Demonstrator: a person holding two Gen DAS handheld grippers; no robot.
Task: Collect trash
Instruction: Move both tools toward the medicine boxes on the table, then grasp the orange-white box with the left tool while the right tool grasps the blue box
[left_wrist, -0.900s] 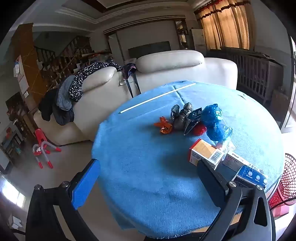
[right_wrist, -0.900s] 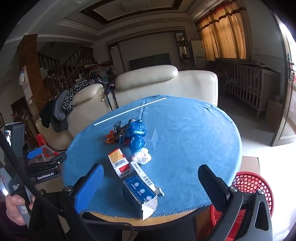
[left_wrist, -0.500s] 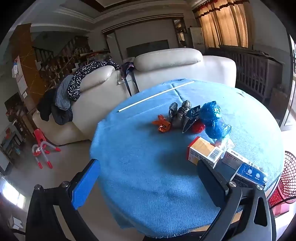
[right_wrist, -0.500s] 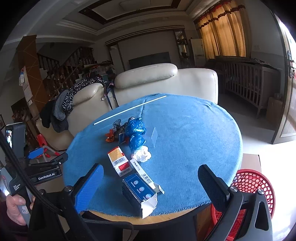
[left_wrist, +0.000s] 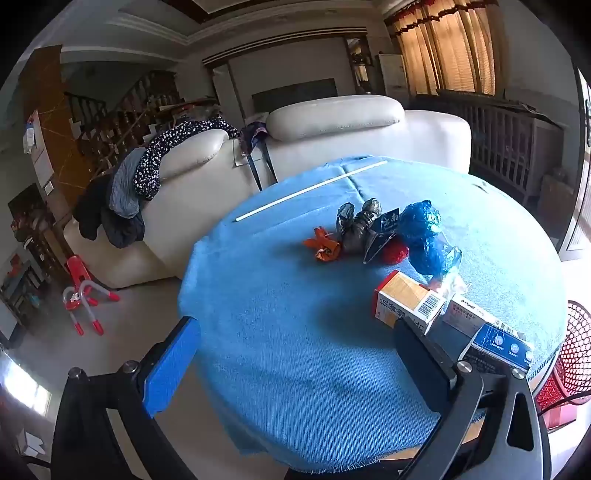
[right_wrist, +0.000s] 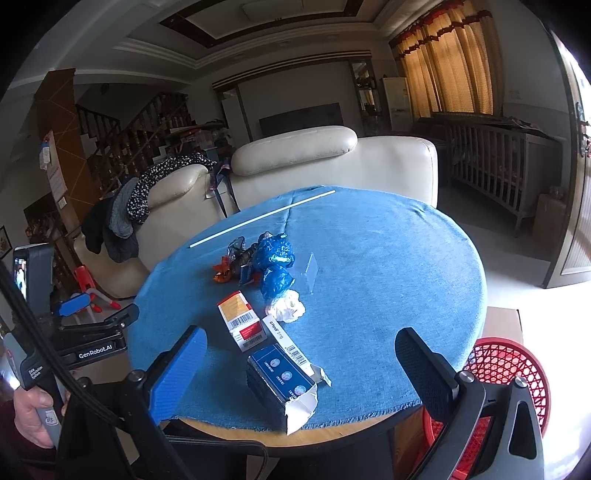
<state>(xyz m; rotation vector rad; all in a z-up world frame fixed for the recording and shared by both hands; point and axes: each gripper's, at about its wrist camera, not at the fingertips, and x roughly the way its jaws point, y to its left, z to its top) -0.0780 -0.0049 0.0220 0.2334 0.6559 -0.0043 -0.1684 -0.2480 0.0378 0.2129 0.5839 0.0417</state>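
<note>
Blue cloth (right_wrist: 388, 258) covers a round table before a cream sofa (right_wrist: 332, 162), with wrappers and small boxes (right_wrist: 242, 319) littered left of centre. Both the left gripper (left_wrist: 295, 354) and right gripper (right_wrist: 299, 363) hover near the table's edge, jaws spread wide and empty, beside a red basket (right_wrist: 517, 365) on the floor.

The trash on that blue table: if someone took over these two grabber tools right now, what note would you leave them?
Left gripper: open, empty, short of the table.
Right gripper: open, empty, pointed at the dark blue box by the near edge.
Trash, all on the blue cloth: dark blue box with torn flap, orange and white box, white box, crumpled tissue, blue wrappers, orange wrapper, grey foil wrapper, white stick.
Red basket: on the floor, right of the table.
Done: nothing picked up yet.
Left: move every piece into the basket.
</note>
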